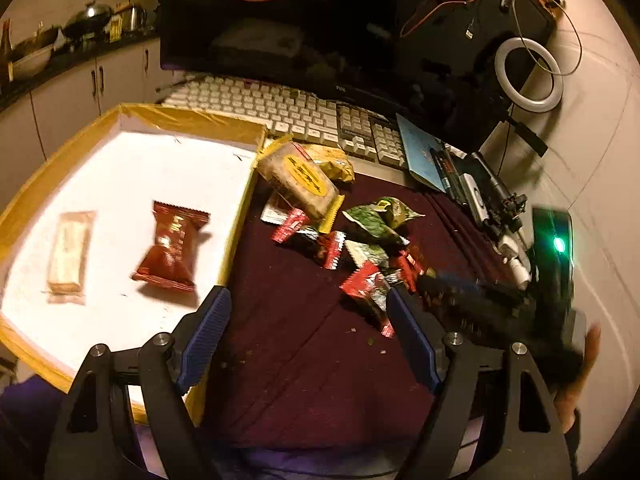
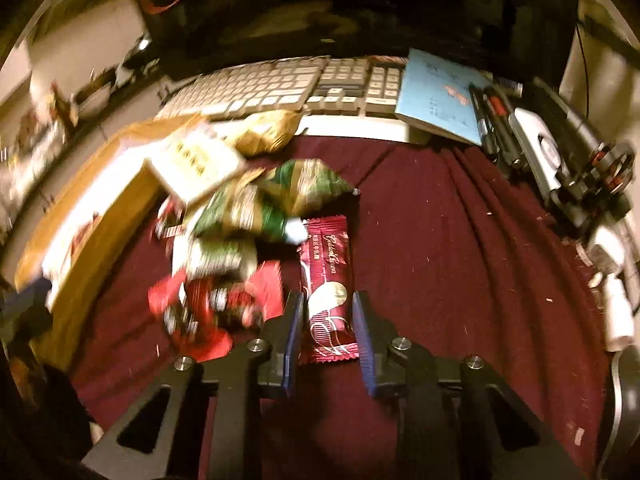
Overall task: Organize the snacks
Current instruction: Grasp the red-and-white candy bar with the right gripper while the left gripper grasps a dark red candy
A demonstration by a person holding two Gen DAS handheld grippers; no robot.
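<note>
A yellow-rimmed white tray (image 1: 132, 120) on the left holds a red snack packet (image 1: 170, 248) and a pale wafer pack (image 1: 68, 254). A pile of snacks (image 1: 348, 236) lies on the maroon cloth (image 1: 304, 344): a large yellow-labelled cake pack (image 1: 300, 182), green packets and small red ones. My left gripper (image 1: 308, 308) is open and empty above the cloth, beside the tray's right rim. My right gripper (image 2: 326, 308) is shut on a dark red bar packet (image 2: 328, 284), with the blurred pile (image 2: 240, 216) just to its left.
A keyboard (image 1: 280, 112) and a dark monitor (image 1: 320, 20) stand behind the cloth. A blue notebook (image 2: 440, 96), pens and small devices (image 2: 560, 168) line the right side. A ring light (image 1: 528, 74) stands at the far right.
</note>
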